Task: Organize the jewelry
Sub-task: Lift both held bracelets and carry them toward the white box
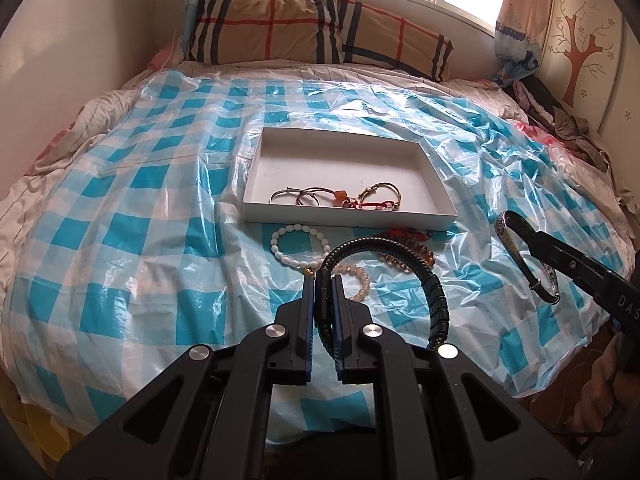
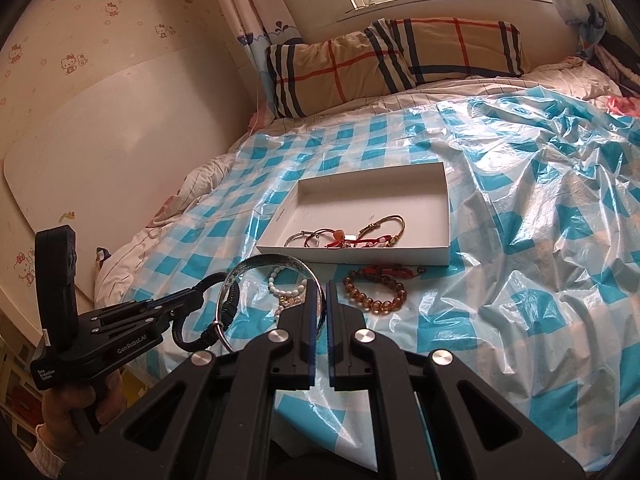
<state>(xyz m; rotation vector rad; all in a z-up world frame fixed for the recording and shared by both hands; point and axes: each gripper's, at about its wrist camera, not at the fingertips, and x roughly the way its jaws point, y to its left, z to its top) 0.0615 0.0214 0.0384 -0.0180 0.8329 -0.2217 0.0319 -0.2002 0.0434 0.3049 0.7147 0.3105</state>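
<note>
Bracelets in both my grippers: L gripper (image 1: 323, 280) clamped on black braided bracelet (image 1: 420, 268), R gripper (image 2: 320, 284) clamped on silver bangle (image 2: 256, 264). Both held above checked plastic sheet (image 1: 140, 220), near white box (image 1: 436, 184) w/ more bracelets inside.

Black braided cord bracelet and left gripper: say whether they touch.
Touching. The left wrist view shows the left gripper with its jaws shut on the black braided cord bracelet, pinching its clasp end, the loop lifted.

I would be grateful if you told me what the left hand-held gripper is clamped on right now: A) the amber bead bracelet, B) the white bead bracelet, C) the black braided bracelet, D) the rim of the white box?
C: the left hand-held gripper is shut on the black braided bracelet, lifted off the sheet; the bead bracelets lie beyond it.
</note>
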